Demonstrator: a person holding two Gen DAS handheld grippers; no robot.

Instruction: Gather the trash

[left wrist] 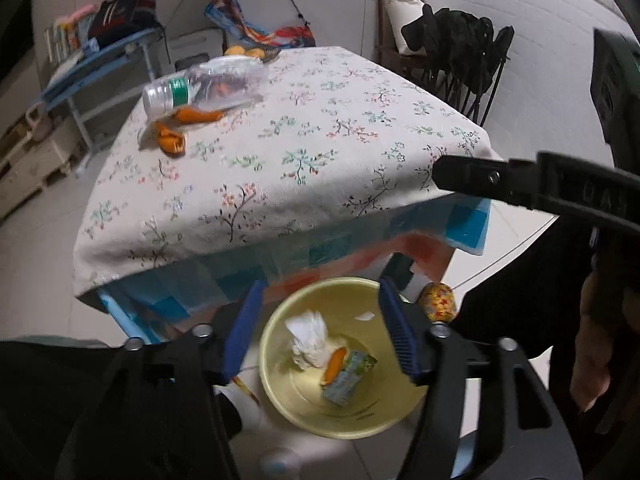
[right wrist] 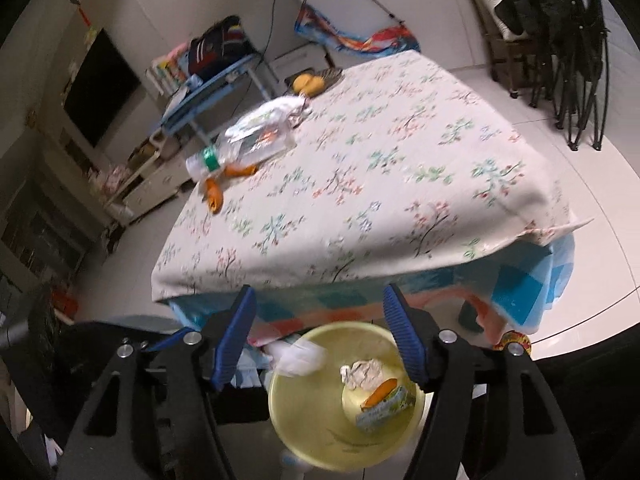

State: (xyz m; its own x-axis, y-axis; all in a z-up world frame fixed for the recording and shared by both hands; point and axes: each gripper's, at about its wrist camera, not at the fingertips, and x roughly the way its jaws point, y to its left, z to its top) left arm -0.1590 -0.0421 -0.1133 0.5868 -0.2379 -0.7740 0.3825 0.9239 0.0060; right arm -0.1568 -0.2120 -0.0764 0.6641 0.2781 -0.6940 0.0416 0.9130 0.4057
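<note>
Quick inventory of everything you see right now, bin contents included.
plastic bottle: one, clear, green label, lying on table's far side
orange peels: two or so, orange, beside bottle
oranges: two, yellow-orange, far table edge
tablecloth: one, floral white, covering table
bin: one, yellow, on floor below table edge
tissue: one, white, in bin
peel: one, orange, in bin
carton: one, green, in bin
left gripper: open above bin
right gripper: open above bin
</note>
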